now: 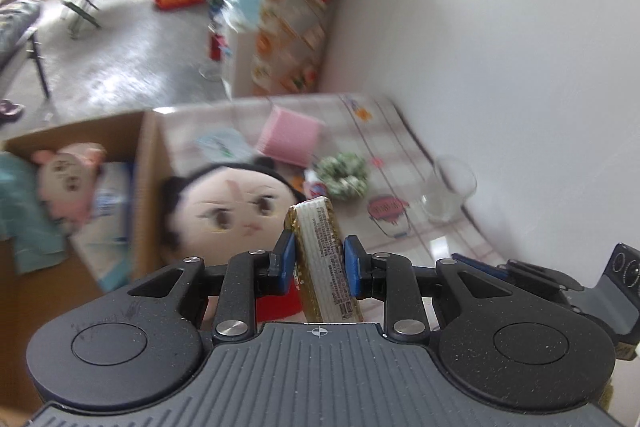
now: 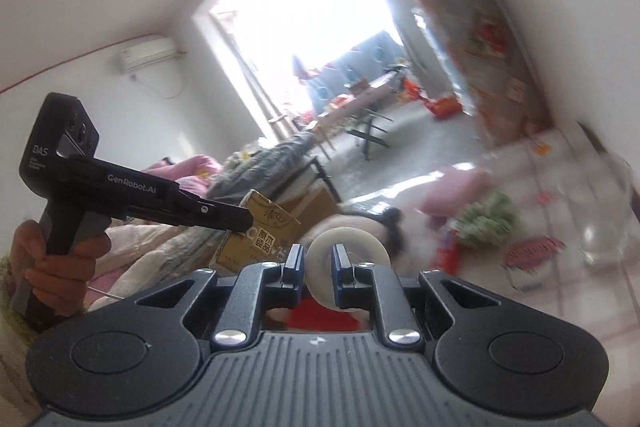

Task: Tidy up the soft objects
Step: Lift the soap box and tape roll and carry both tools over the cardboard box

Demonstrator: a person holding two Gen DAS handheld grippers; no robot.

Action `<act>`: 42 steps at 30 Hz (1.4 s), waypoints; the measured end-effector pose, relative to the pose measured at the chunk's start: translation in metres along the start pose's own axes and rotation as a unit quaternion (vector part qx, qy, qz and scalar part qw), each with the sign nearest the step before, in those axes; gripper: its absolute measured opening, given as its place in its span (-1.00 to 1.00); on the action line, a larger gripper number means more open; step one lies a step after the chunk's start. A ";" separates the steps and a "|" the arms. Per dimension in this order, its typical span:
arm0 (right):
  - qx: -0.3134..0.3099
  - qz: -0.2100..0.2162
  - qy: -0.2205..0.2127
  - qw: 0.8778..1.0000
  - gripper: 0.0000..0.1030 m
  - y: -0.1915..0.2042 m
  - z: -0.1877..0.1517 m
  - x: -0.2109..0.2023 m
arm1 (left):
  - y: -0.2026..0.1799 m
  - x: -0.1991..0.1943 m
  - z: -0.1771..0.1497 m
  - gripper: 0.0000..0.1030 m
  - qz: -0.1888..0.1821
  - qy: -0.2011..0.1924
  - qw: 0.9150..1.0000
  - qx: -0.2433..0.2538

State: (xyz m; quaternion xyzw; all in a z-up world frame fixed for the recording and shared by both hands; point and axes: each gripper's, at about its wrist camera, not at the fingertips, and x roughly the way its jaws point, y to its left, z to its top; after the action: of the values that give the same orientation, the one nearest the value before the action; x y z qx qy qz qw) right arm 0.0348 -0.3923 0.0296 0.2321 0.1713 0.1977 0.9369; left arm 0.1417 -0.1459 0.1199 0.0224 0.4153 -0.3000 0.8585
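Two grippers were loaded at once, and both views were smeared with motion. The left gripper (image 1: 319,259) had its jaws drawn in close on a gold tissue pack (image 1: 326,259), the blue pads (image 1: 287,259) pressed against its flanks while the pack stood up between them. The right gripper (image 2: 318,265) was closed as tight as it went on the rim of a pale soft ring (image 2: 347,259), one finger through the hole.

Below and ahead, the cardboard box (image 1: 146,163) stood open at the table's left edge, a pink plush (image 1: 68,179) and a teal cloth (image 1: 24,211) already inside. A big-faced doll (image 1: 230,211) lay on the checked tablecloth (image 1: 400,147) just beside the box wall, with a pink pack (image 1: 290,141), a green scrunchie (image 1: 344,173) and an empty glass (image 1: 450,191) further right.

By my reading the step was carrying both items to the box. Doing it well meant taking one hand in at a time — the left first, being nearer — and keeping the squeeze steady, since the slick wrapper looked apt to slide. Each item wanted lowering below the rim before release, clear of the doll and well away from the glass.
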 end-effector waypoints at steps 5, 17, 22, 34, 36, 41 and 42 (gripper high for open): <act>-0.061 0.059 -0.001 0.996 -0.69 0.065 0.020 0.021 | 0.044 -0.066 -0.020 -0.52 0.032 -0.057 0.997 -0.045; -0.079 0.136 0.127 0.979 -0.69 0.181 0.014 0.186 | 0.180 -0.093 -0.059 -0.52 0.111 -0.072 0.976 -0.170; -0.049 0.112 0.211 0.970 -0.69 0.196 -0.002 0.266 | 0.229 -0.061 -0.060 -0.52 0.142 -0.029 0.970 -0.194; 0.054 0.036 0.321 0.945 -0.69 0.175 -0.035 0.382 | 0.288 0.009 -0.061 -0.52 0.209 0.073 0.957 -0.188; 0.073 0.026 0.333 0.940 -0.69 0.171 -0.043 0.394 | 0.293 0.015 -0.063 -0.52 0.212 0.081 0.955 -0.190; 0.092 0.000 0.352 0.932 -0.69 0.162 -0.058 0.413 | 0.301 0.026 -0.065 -0.51 0.221 0.092 0.952 -0.192; 0.092 -0.004 0.354 0.931 -0.68 0.161 -0.062 0.415 | 0.304 0.027 -0.066 -0.51 0.222 0.090 0.951 -0.195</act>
State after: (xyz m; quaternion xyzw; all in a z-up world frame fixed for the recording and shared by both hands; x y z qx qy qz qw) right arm 0.3208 -0.0514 -0.0358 0.2315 0.5100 0.2470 0.7908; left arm 0.2711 0.1083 -0.0069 -0.0271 0.5256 -0.0121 0.8502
